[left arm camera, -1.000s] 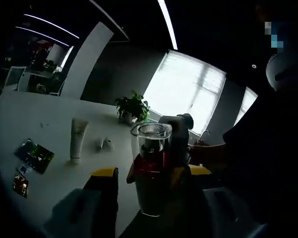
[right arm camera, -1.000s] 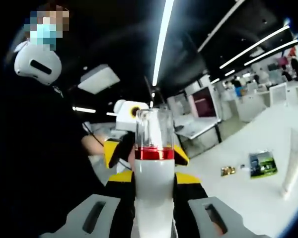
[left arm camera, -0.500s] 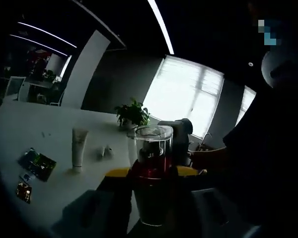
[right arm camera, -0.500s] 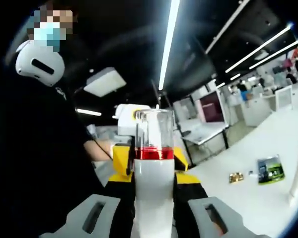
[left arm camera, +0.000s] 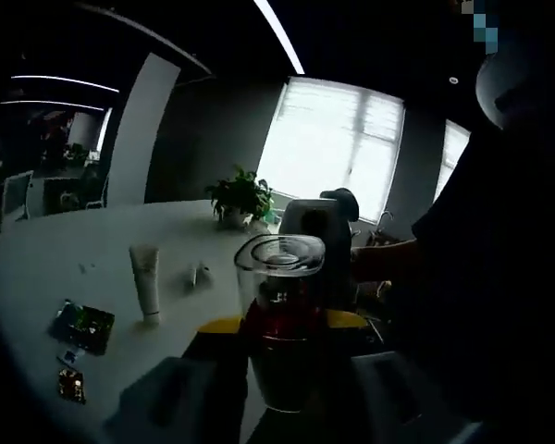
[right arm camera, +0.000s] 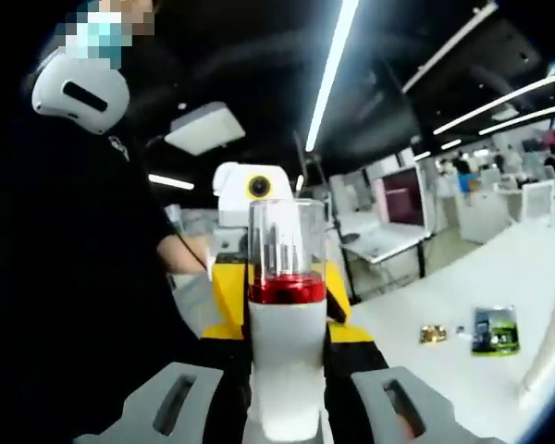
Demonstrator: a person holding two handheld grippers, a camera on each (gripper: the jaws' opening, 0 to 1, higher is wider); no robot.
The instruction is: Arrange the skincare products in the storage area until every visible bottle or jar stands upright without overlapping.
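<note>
A white bottle with a red collar and a clear plastic cap stands upright between the yellow-tipped black jaws of the right gripper, which press against its white body from both sides, grasping it above the white table. In the left gripper view the same bottle appears dark against the light, red band glowing under the clear cap, and the left gripper has its own yellow-tipped jaws closed against it at the level of the red band, so both claws clench the one bottle. In the right gripper view the left gripper faces in from behind the bottle, its yellow parts showing on either side of the cap.

Farther off on the table in the left gripper view, a white squeeze tube stands cap down, with a small white item lying near it; what that item is I cannot tell. A flat green packet and a small dark sachet lie nearer the table edge. A potted green plant sits at the far side, before a bright window. A person in dark clothes stands close beside the grippers.
</note>
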